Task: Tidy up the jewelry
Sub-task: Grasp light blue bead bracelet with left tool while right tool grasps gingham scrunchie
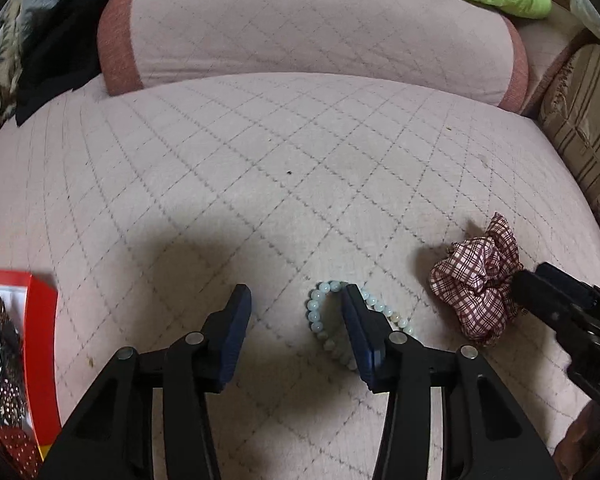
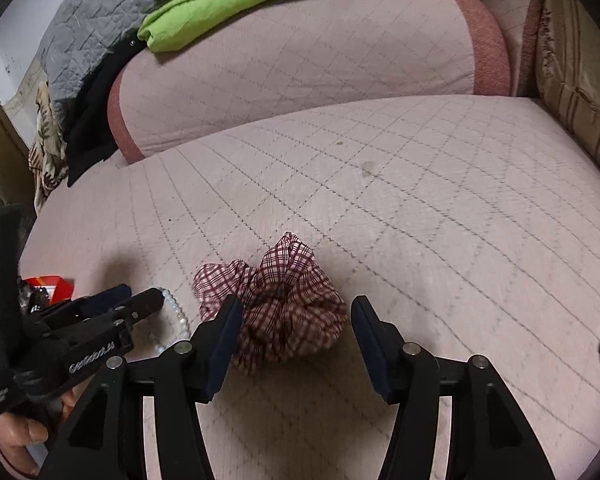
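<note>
so the whole thing sat on a pink quilted sofa seat, with a red box of hair stuff off at the left edge. the plaid scrunchie lay right ahead of the right gripper, partly between its fingers and leaning toward the left one, jaws apart and not pinching it as far as i could tell. the pale bead bracelet lay flat beside the scrunchie on the box side, its loop running roughly away from the camera. the left gripper was the nearer one there: jaws apart, right finger planted over the loop, so most of the beads sat outside the gap. my guess is it needed to shift right before closing.
</note>
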### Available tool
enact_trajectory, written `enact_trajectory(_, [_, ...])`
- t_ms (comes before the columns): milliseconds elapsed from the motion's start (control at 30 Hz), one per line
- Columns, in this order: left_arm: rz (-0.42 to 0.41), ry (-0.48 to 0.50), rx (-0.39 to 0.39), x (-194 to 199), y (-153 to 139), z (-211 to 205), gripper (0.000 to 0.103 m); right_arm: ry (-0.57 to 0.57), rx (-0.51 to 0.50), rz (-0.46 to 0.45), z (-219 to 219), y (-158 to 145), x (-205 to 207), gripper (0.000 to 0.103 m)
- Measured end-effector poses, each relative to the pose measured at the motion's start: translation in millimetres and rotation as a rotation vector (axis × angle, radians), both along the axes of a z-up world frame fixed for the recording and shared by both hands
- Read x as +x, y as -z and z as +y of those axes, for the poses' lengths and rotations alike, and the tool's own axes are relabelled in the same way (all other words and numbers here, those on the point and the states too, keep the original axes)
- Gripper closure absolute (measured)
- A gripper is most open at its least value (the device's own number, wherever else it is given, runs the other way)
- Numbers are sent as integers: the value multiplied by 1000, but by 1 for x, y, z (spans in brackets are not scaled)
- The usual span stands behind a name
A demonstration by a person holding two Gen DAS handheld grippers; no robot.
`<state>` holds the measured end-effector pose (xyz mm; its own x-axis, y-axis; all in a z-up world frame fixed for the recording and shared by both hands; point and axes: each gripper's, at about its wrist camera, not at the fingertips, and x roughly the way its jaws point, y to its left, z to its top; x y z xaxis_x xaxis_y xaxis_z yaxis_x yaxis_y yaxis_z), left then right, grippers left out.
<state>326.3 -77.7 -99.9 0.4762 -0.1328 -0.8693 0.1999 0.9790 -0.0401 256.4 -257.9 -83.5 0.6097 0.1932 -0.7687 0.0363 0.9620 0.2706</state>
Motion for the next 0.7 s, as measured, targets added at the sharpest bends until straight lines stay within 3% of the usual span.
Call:
enact_trajectory(233, [-85, 16, 42, -11, 4, -7, 61, 1, -44, 7, 5, 12, 12, 42])
enact_trajectory(267, [-84, 19, 42, -12, 4, -8, 65, 1, -57, 8, 7, 13, 12, 44])
enact_trajectory(300, [-82, 24, 42, -14, 2, -9, 78, 1, -76, 7, 9, 13, 13, 49])
enact_trajectory(333, [-81, 34, 51, -16, 1, -12, 96, 1, -93, 6, 12, 13, 14, 65])
enact_trajectory(367, [-75, 50, 52, -17, 0, -14, 98, -5, -104, 8, 14, 14, 14, 77])
enact_trajectory(433, [-64, 65, 43, -22, -3, -16, 98, -21, -92, 10, 15, 13, 12, 87])
enact_trajectory(700, [-55, 51, -3, -57, -26, 0, 98, -21, -45, -6, 15, -8, -16, 89])
